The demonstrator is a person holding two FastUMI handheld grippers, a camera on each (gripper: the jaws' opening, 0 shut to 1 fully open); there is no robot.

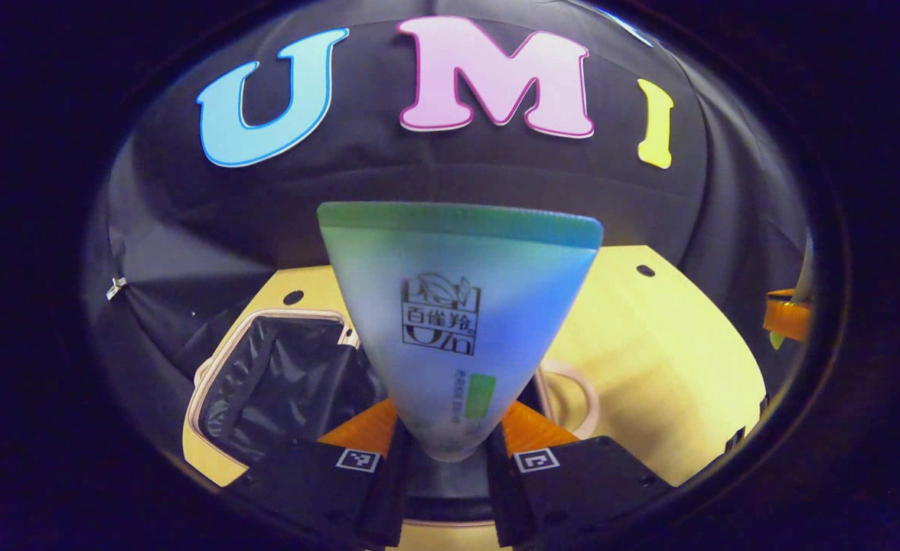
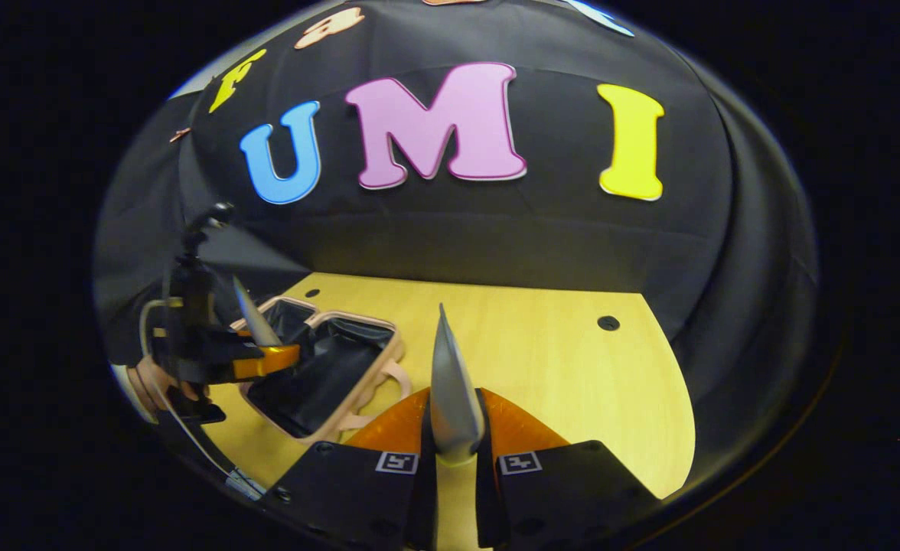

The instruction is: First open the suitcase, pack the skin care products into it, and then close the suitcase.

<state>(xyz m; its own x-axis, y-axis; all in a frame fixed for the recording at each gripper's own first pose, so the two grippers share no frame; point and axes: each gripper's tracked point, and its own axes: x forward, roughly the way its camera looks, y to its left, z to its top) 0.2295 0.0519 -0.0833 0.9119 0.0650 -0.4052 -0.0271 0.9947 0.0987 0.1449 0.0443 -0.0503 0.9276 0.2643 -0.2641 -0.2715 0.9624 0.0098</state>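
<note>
Packing step: the left gripper pinches a tube above the open suitcase; the right gripper pinches a second tube, probably edge-on. Next, lower each into the suitcase.

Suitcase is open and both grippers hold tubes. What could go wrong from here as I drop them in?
1. Each tube is pinched only near its cap end: the left gripper holds the green-blue tube, the right gripper the thin tube. Either may pivot or slip.
2. The suitcase sits near the table edge beside the left gripper; a release off target could land a tube on its rim or off the table.
</note>
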